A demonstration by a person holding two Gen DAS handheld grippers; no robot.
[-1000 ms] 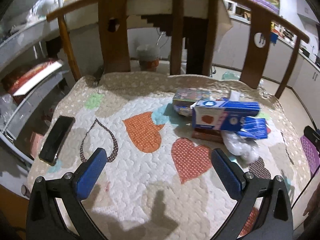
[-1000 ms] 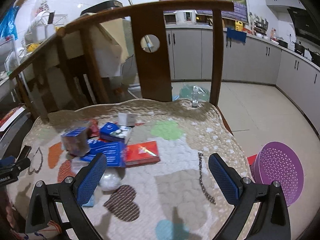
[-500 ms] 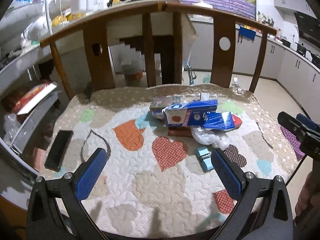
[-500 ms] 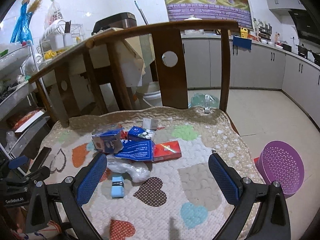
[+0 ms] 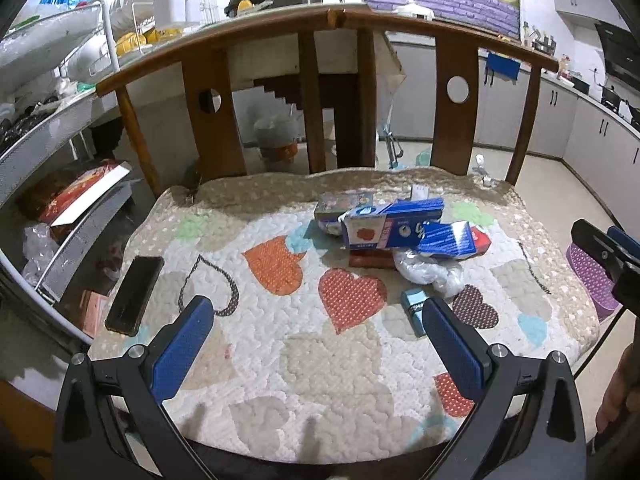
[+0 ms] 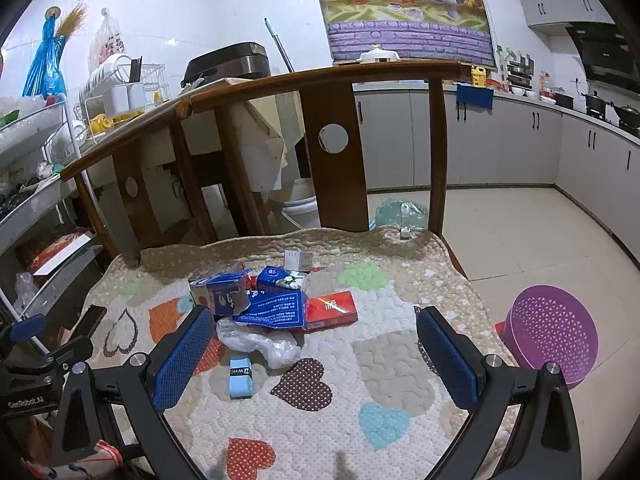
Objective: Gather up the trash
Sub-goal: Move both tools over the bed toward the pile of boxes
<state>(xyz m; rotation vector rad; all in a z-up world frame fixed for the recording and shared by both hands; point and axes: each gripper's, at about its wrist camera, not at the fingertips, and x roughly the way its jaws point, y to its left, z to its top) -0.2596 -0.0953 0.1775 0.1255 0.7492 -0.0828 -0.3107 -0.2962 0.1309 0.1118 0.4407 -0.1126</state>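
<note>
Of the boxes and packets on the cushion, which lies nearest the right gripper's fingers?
The small light-blue packet, lying alone in front of the pile, just below the clear plastic wrapper; the other boxes are stacked farther back.

The left gripper (image 5: 318, 336) is held with its jaws spread wide, nothing being gripped between the blue pads (image 5: 182, 346). The right gripper (image 6: 314, 354) is likewise held wide apart and empty, its blue pads (image 6: 446, 360) angled outward. Both are pointed forward and tilted downward. Each gripper is seen at the edge of the other's view, the two being kept side by side. A hand (image 5: 616, 392), probably the right one, is glimpsed at the frame's edge.
</note>
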